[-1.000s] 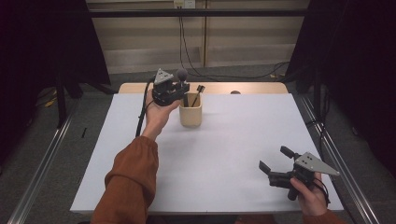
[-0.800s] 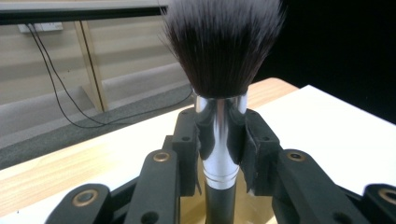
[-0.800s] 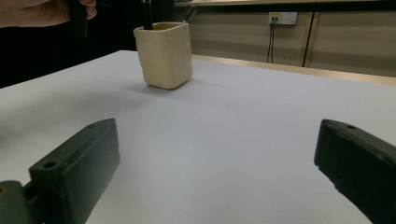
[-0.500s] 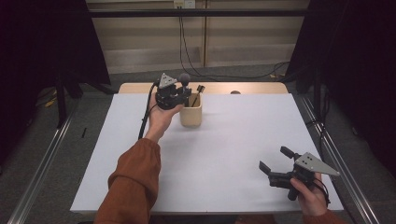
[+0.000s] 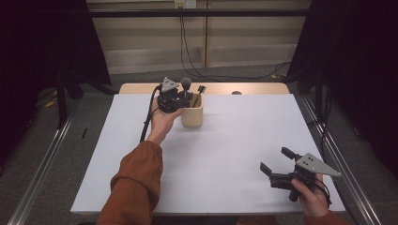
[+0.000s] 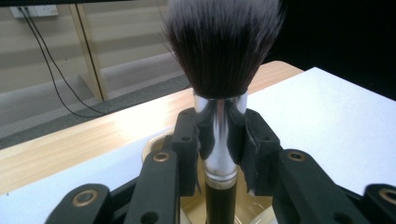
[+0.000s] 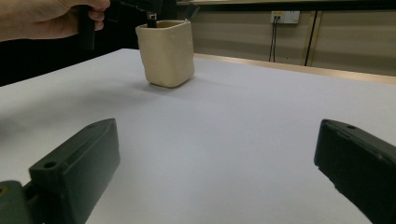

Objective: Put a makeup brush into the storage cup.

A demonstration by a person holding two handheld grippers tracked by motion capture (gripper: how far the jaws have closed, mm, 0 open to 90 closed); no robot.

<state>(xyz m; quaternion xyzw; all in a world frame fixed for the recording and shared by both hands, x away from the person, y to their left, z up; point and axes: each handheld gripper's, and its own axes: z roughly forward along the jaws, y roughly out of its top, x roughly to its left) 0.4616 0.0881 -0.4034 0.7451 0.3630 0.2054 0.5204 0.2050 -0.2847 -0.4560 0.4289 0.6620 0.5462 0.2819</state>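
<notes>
My left gripper [image 5: 183, 96] is shut on the silver ferrule of a makeup brush [image 5: 186, 83], held upright with its dark bristles on top. In the left gripper view the brush [image 6: 223, 51] stands between the pads, and its black handle reaches down into the beige cup [image 6: 154, 150]. The cup [image 5: 192, 116] stands at the far middle of the white table [image 5: 234, 140], and another dark-tipped brush [image 5: 199, 89] leans in it. My right gripper [image 5: 274, 159] rests open near the front right edge with nothing between its jaws. From there the cup [image 7: 166, 52] is far ahead on the left.
A wooden strip [image 5: 253, 88] runs along the table's far edge with a small dark object [image 5: 236, 93] on it. Cables hang down the back wall [image 5: 187, 42]. Metal rails [image 5: 42, 168] flank the table on the floor.
My left gripper has sunk a little with the brush and shifted slightly right, over the cup. The right gripper has stayed put.
</notes>
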